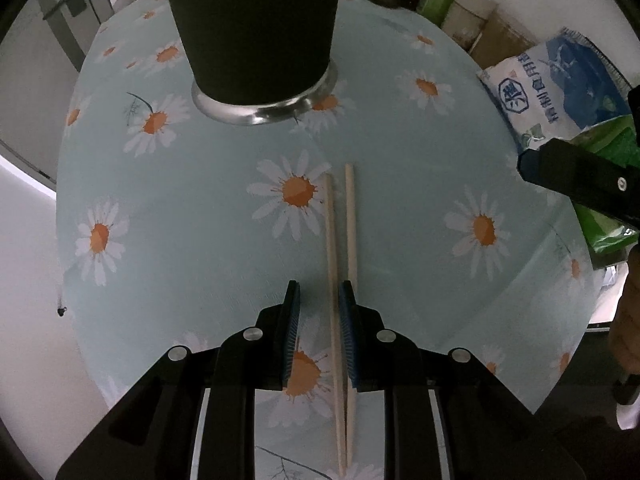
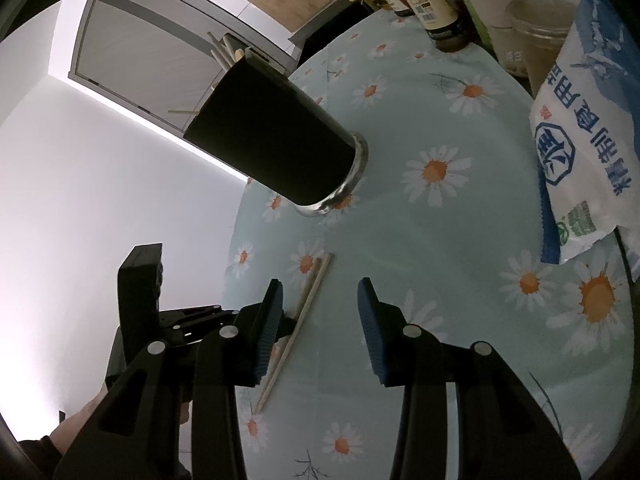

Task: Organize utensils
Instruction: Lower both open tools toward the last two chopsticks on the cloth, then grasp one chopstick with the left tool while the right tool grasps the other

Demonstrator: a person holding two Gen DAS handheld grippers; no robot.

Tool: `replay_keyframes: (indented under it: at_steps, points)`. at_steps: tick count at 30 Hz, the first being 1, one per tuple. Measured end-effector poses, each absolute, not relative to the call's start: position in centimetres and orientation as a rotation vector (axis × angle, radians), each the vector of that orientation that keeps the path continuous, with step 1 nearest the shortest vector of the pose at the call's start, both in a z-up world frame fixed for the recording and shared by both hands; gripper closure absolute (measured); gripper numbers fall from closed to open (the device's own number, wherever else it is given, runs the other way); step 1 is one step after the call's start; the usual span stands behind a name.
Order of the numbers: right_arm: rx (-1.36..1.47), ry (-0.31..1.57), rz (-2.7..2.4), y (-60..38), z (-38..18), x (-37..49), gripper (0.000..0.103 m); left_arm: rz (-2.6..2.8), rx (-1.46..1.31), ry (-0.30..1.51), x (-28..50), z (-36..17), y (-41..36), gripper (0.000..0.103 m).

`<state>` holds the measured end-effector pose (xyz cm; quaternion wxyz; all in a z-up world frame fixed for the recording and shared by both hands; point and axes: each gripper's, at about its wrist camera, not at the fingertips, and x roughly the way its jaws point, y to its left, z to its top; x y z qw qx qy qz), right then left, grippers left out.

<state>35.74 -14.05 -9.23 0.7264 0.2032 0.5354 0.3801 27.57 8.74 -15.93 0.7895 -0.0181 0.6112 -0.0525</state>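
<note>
I find the chopsticks point(image 1: 339, 280) at lower centre of the left wrist view, long axis running straight along my left gripper point(image 1: 319, 300), whose narrowly parted jaws straddle one stick without pinching it. My right gripper point(image 2: 320, 304) hangs spread and empty just beside them. The holder point(image 1: 256, 32) stands beyond, upper centre.
</note>
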Motion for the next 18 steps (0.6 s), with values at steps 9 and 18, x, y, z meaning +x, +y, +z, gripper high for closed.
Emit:
replay_keyframes:
  at_steps: [9,18]
  points:
    - [0.475,1.192,0.848,-13.8,-9.5,35.1,0.062,-0.094,0.022,1.399,29.8,-16.4,8.0,0.098]
    - [0.464,1.230,0.804,-12.9,-9.8,34.0,0.062,-0.103,-0.003,1.401,30.4,-16.1,8.5,0.099]
